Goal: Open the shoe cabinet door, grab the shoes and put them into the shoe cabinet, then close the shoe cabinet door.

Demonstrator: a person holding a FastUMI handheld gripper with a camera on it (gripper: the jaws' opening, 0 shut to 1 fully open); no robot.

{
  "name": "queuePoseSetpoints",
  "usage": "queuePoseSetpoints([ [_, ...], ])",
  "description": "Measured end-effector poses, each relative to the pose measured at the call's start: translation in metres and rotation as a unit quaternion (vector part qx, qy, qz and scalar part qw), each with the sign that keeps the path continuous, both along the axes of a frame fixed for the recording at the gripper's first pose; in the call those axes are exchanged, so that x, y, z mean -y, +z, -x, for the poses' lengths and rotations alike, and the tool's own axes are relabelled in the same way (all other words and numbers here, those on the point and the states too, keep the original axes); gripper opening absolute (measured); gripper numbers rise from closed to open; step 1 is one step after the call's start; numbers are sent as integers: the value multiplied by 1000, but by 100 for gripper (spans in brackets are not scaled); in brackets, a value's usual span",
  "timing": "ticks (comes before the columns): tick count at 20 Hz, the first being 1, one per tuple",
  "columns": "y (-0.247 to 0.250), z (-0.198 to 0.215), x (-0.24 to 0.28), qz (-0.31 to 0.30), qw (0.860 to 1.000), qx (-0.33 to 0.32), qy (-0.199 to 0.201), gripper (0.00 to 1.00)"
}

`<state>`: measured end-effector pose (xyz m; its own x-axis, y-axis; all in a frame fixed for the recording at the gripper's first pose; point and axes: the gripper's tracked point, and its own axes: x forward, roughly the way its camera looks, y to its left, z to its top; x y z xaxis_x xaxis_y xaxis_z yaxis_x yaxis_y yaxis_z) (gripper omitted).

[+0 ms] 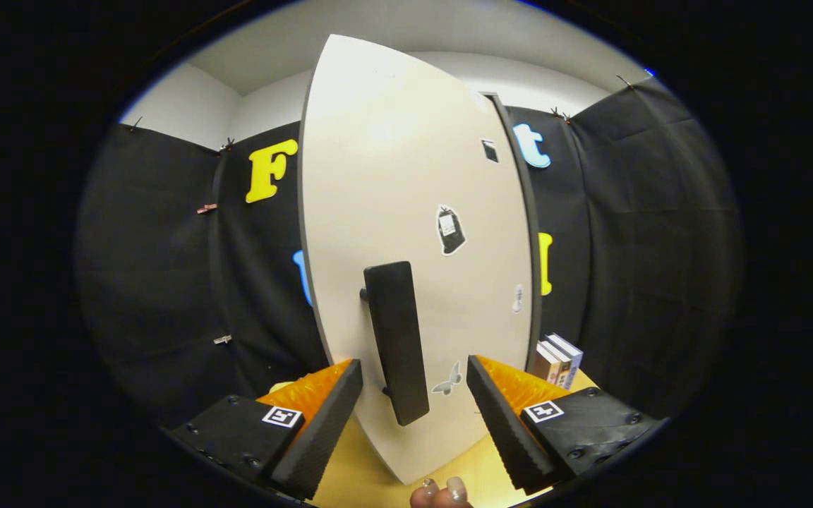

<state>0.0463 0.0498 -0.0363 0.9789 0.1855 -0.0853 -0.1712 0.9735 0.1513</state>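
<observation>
The white shoe cabinet door (406, 212) stands straight ahead of me, with a few small stickers on its face. Its black bar handle (396, 342) runs vertically, and its lower end reaches down between my fingers. My gripper (413, 384) is open, one finger on each side of the handle, neither touching it. The door looks closed against the dark cabinet edge (523, 233) on its right side.
The cabinet stands on a yellow tabletop (360, 469). A few books (557, 360) stand upright beside the cabinet's right side. A person's fingertips (442, 492) show just below the door's bottom corner. Black cloth walls surround the booth.
</observation>
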Motion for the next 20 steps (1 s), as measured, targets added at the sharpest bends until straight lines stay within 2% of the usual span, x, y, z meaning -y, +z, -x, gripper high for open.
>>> queuePoseSetpoints([
  [4,3,-20,-36,0,1000,-4,8,98],
  [8,10,-14,-54,5,1000,14,15,98],
  [20,11,8,-61,16,1000,22,3,98],
])
